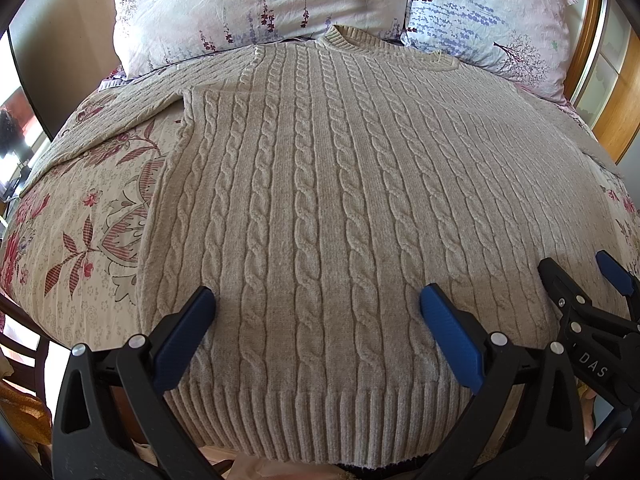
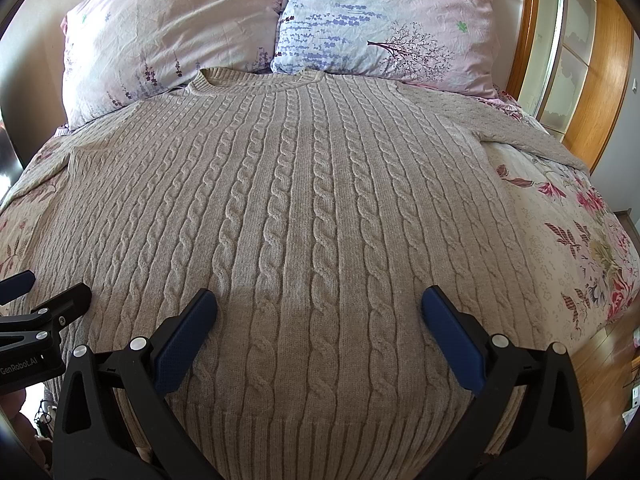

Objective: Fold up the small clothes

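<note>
The sweater (image 1: 320, 200) is lying flat, unfolded, ahead of both released jaws; all folding is remaining.

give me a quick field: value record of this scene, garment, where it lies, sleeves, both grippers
garment: beige cable-knit sweater, spread flat, unfolded
surface: bed with floral bedspread
orientation: collar toward the two pillows, ribbed hem nearest the cameras
sleeves: both spread outward to the sides
left gripper: open, above the sweater near the hem, holding nothing
right gripper: open, above the sweater near the hem, holding nothing
fold progress: none yet
</note>
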Action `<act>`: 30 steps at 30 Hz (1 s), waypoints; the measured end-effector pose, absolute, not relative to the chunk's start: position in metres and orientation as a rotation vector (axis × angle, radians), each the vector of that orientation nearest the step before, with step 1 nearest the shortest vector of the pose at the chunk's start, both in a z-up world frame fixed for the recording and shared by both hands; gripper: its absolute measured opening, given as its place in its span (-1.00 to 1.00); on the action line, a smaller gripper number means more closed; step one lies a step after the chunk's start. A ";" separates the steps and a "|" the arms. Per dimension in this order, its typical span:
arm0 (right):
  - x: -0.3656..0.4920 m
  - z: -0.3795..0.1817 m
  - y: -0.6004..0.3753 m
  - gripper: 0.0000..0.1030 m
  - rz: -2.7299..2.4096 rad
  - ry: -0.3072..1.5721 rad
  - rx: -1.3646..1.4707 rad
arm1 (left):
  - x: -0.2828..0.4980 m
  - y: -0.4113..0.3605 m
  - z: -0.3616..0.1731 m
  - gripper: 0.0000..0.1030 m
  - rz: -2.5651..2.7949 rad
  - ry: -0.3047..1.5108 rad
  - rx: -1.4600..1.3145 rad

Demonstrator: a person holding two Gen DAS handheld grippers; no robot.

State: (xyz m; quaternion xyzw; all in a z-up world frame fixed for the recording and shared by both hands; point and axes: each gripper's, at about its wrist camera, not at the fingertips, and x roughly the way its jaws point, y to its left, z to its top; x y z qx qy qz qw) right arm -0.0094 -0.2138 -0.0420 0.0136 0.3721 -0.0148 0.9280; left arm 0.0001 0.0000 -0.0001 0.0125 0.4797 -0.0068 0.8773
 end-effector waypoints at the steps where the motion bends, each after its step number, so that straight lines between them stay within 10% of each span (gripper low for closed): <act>1: -0.009 -0.042 -0.214 0.97 -0.030 0.762 0.028 | 0.000 0.000 0.000 0.97 -0.014 1.001 0.026; 30: 0.026 0.010 -0.296 0.97 0.037 0.558 0.149 | 0.035 0.015 0.022 0.97 -0.038 0.936 0.016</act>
